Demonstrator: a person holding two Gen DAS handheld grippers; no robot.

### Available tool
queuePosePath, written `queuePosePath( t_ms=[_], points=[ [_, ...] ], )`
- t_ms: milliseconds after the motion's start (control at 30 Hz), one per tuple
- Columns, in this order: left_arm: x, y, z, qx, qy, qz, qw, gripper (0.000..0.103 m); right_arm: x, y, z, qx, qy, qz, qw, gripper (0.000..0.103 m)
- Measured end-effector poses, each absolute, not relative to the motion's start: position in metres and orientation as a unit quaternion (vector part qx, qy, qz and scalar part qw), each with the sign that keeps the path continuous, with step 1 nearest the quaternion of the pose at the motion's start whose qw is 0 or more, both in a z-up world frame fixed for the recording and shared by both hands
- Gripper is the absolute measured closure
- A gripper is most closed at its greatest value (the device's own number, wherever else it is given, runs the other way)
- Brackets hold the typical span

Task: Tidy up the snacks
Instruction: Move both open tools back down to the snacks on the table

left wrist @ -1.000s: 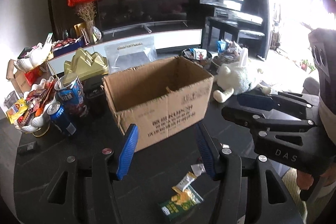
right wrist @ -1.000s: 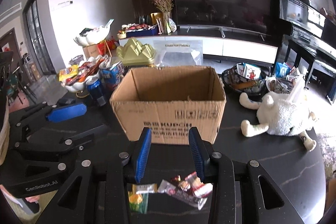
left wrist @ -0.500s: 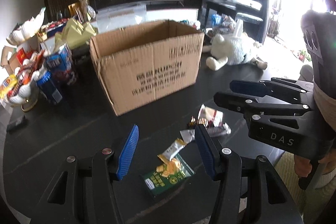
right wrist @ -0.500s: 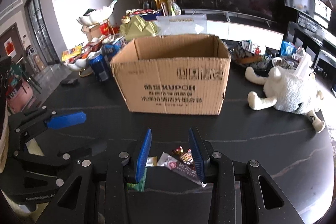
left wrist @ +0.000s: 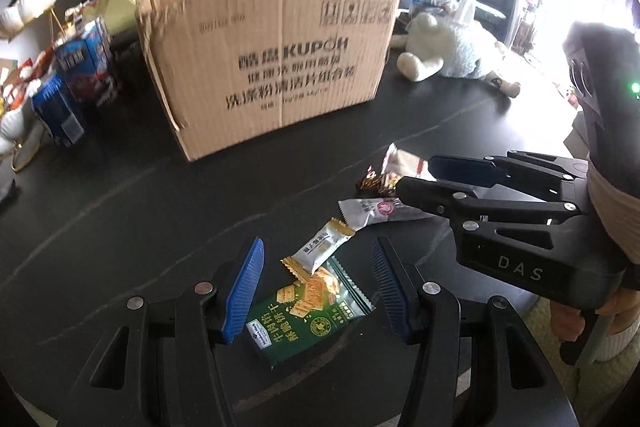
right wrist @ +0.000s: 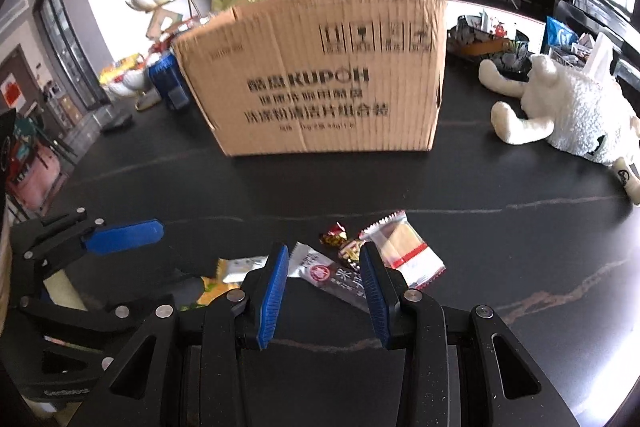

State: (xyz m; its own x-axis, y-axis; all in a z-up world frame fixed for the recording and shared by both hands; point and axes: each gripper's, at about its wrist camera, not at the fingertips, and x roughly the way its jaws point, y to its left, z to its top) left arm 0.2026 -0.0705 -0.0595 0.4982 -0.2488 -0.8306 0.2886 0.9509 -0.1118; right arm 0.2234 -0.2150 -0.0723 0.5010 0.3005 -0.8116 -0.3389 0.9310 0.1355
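Two snack packets (left wrist: 310, 293) between left fingers (left wrist: 245, 285)

Motion blur smears the cardboard box's (right wrist: 320, 75) print; the left gripper (right wrist: 120, 239) hides most of a green cracker packet (right wrist: 208, 287); a plush toy (right wrist: 568, 115) runs off-frame.

Both claws, left (left wrist: 316, 281) and right (right wrist: 324, 283), dropped toward the snack packets.
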Motion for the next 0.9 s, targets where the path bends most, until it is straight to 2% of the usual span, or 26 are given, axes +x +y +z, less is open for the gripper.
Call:
queuePosePath(
  t_ms=[600, 900],
  points=[
    [0.223, -0.07, -0.106, 0.012, 0.521, -0.166, 0.837, 0.049, 0.241, -0.214, -0.1, -0.042, 0.491, 0.156, 0.856, 0.065],
    [0.23, -0.071, -0.11, 0.014, 0.521, -0.169, 0.837, 0.052, 0.252, -0.211, -0.11, -0.044, 0.499, 0.153, 0.852, 0.065]
  ],
)
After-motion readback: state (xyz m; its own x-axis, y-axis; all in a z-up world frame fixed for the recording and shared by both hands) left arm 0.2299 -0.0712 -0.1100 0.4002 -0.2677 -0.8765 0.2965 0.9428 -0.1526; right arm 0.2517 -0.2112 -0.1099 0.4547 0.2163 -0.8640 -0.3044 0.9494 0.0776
